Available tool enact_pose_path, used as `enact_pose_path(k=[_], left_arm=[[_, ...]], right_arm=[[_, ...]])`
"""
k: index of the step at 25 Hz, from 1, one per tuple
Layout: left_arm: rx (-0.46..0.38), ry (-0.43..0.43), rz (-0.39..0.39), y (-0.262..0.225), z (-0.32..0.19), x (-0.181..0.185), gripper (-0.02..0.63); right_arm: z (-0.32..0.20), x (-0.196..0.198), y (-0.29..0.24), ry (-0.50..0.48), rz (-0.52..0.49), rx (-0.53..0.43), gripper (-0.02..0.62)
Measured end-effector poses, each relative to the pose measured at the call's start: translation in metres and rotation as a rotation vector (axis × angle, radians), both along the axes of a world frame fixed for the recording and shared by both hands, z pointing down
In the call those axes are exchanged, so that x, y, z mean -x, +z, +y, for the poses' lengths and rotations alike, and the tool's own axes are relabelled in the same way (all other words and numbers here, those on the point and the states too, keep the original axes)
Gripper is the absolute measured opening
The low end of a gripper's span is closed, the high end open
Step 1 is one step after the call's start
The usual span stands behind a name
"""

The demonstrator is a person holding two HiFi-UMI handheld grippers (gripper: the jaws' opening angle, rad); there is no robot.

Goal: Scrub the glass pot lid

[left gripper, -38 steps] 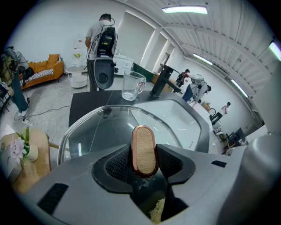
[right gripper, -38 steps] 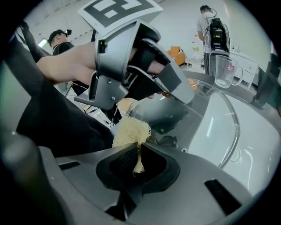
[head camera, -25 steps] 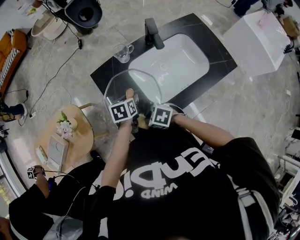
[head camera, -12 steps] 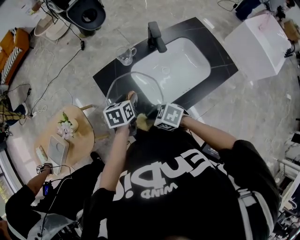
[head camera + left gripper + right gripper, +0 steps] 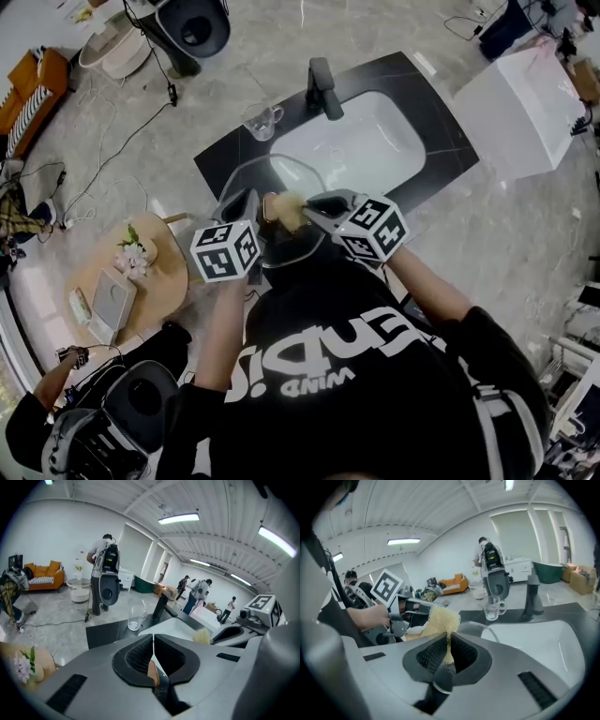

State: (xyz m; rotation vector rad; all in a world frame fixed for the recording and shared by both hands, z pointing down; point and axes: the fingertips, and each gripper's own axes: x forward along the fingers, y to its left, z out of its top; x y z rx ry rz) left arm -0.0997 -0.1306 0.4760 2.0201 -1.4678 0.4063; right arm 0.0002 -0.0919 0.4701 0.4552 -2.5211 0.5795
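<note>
The glass pot lid (image 5: 281, 178) is held tilted over the front edge of the black counter, with its brownish knob (image 5: 270, 208) near the middle. My left gripper (image 5: 242, 204) sits at the lid's left edge. Its jaws (image 5: 153, 656) are shut, with only a thin sliver and a tan bit between them; the glass itself is hard to make out. My right gripper (image 5: 314, 204) is shut on a yellow fibre scrubber (image 5: 288, 212), which rests against the lid next to the knob. In the right gripper view the scrubber (image 5: 440, 619) sticks up from the jaws (image 5: 449, 651).
A white sink (image 5: 412, 141) with a black faucet (image 5: 323, 89) lies behind the lid. A glass mug (image 5: 261, 120) stands on the counter's left. A white box (image 5: 520, 98) is at the right and a round wooden side table (image 5: 164, 281) at the left. Cables lie on the floor, with a person at the lower left.
My right gripper has swung out to the right and carried the scrubber up onto the lid near its knob. My left gripper has shifted down and left to the lid's edge.
</note>
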Motion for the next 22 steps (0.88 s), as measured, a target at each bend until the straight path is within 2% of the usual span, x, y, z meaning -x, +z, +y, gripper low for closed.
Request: enact_pose_path(k=[2, 6, 9, 17, 22], left_arm=[[-0.030, 0.016, -0.026, -0.012, 0.003, 0.002, 0.015], [-0.080, 0.011, 0.001, -0.032, 0.010, 0.005, 0.014], [-0.155, -0.010, -0.009, -0.047, 0.013, 0.010, 0.014], [-0.371, -0.021, -0.057, -0.066, 0.023, 0.008, 0.014], [-0.430, -0.021, -0.065, -0.062, 0.026, 0.005, 0.014]], right_arm=[[-0.012, -0.006, -0.016, 0.079, -0.048, -0.032, 0.029], [-0.028, -0.020, -0.037, 0.198, -0.107, -0.100, 0.029], [-0.034, -0.030, -0.044, 0.264, -0.134, -0.144, 0.029], [-0.047, -0.048, -0.046, 0.411, -0.150, -0.270, 0.029], [-0.054, -0.055, -0.047, 0.465, -0.138, -0.345, 0.029]])
